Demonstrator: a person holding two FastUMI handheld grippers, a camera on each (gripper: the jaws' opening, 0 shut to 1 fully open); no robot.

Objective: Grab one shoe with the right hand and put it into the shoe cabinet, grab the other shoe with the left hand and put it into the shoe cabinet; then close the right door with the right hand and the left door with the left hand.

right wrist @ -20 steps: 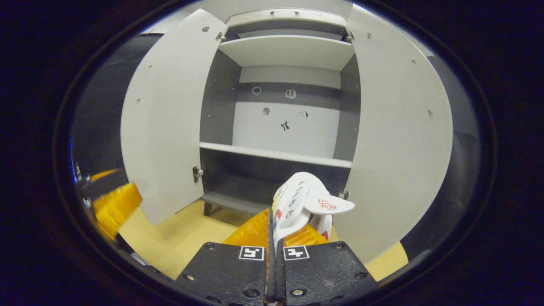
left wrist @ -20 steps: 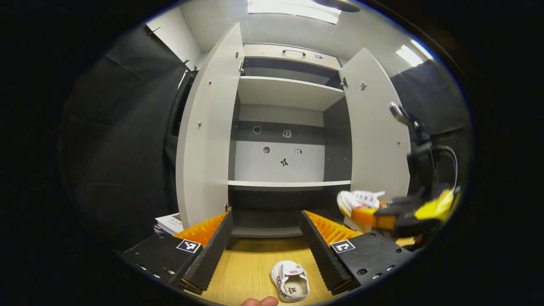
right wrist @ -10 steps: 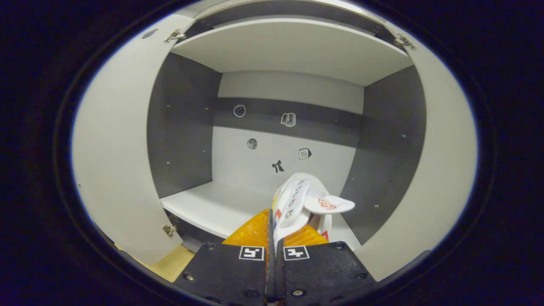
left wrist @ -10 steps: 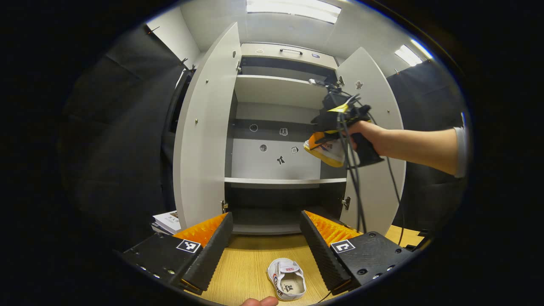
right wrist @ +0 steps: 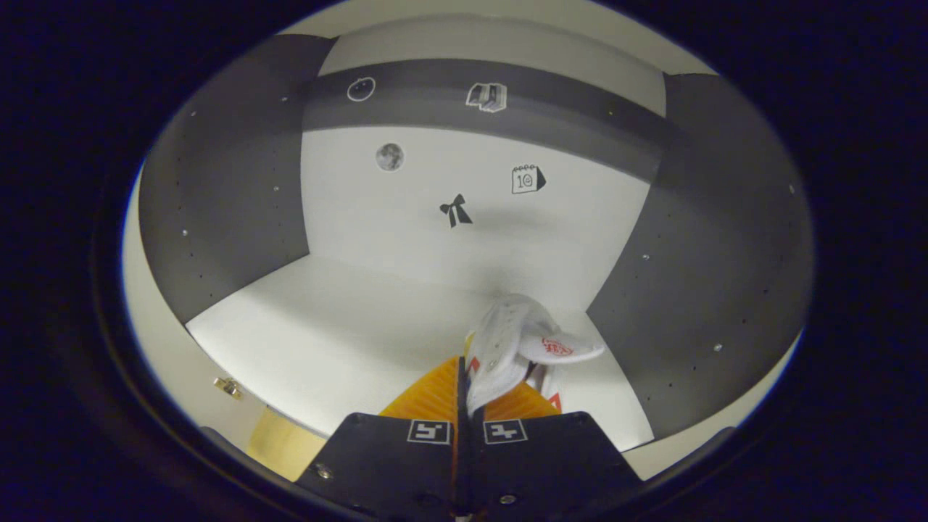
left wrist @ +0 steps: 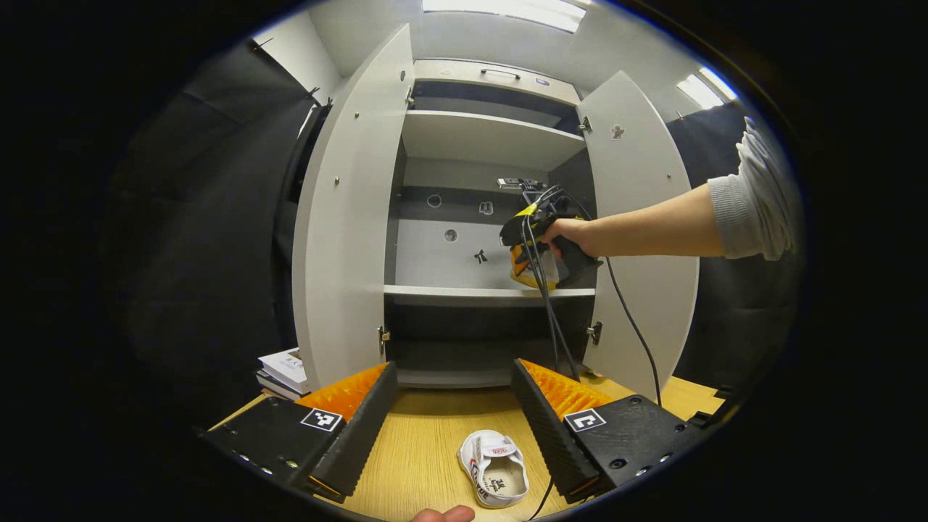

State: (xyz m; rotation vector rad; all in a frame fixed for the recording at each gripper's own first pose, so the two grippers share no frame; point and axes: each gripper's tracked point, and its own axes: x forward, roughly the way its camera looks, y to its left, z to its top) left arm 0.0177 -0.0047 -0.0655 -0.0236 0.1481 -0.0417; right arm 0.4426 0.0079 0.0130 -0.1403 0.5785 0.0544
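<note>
Right gripper: jaws pinching shoe 1 above the middle shelf of the cabinet. Lower it flat, then release. Left gripper: jaws spread above shoe 2 on the tabletop.

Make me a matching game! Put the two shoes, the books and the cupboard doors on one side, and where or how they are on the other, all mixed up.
Things:
1. shoe in the right gripper
2. other shoe
3. stack of books
4. cabinet doors

Places or states:
A. lying on the wooden floor
B. swung open
C. pinched above the middle shelf
D. beside the left door, low down

Pairs: 1-C, 2-A, 3-D, 4-B
</note>
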